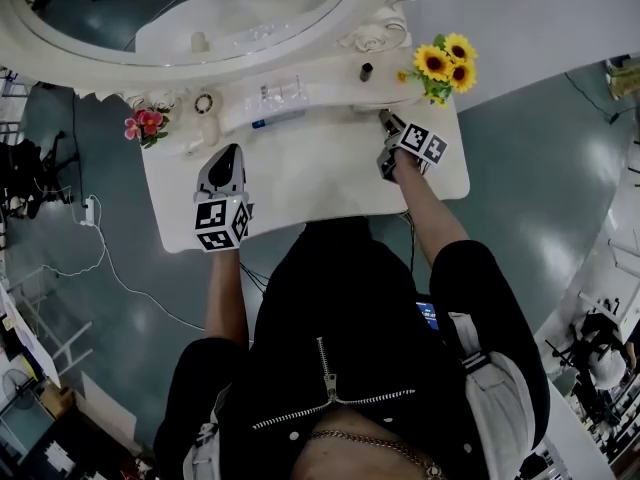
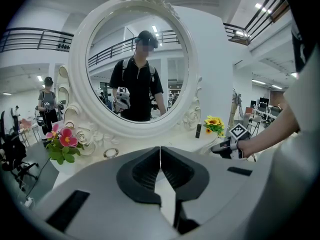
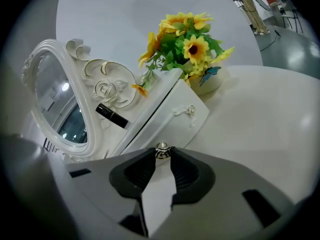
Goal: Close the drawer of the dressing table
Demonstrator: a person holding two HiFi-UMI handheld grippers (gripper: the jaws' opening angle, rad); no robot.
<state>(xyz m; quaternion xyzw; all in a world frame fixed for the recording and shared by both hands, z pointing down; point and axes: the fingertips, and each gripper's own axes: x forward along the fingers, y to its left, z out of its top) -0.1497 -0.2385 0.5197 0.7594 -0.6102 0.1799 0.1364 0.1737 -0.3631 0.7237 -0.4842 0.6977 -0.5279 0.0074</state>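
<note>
White furniture, head view: the dressing table (image 1: 300, 183) runs its long side along the foot of the oval mirror (image 1: 150, 8), whose top is cut off by the frame.
Left gripper, head view: the left gripper (image 1: 231, 151) hangs over the tabletop, out from the mirror's left half and pointing towards it.
Right gripper, head view: the right gripper (image 1: 385, 120) reaches in under the mirror's right end, below the sunflowers (image 1: 445, 65). Its tip covers the drawer front, which is hard to make out from here.
Jaws, left gripper view: the left gripper's (image 2: 160, 151) jaws are pressed together at the tips, with nothing between them.
Beyond them, left gripper view: the mirror (image 2: 135, 34) stands straight ahead, with pink flowers (image 2: 62, 141) at its left foot. At its right foot are a black lipstick (image 2: 198, 130) and the sunflowers (image 2: 214, 124), and the right gripper (image 2: 220, 148) is just past those.
Drawer, right gripper view: the drawer (image 3: 170, 119) sits below the mirror's (image 3: 60, 104) carved right scroll. Its front panel's long axis follows the mirror's base and its face is turned away from the glass.
Gap, right gripper view: a dark slit runs along the panel's upper edge, and I cannot tell how far the drawer stands out.
Jaws, right gripper view: the right gripper (image 3: 162, 156) pinches a small metal drawer knob (image 3: 162, 151). A second knob (image 3: 190, 110) sits further along the panel, away from the mirror.
</note>
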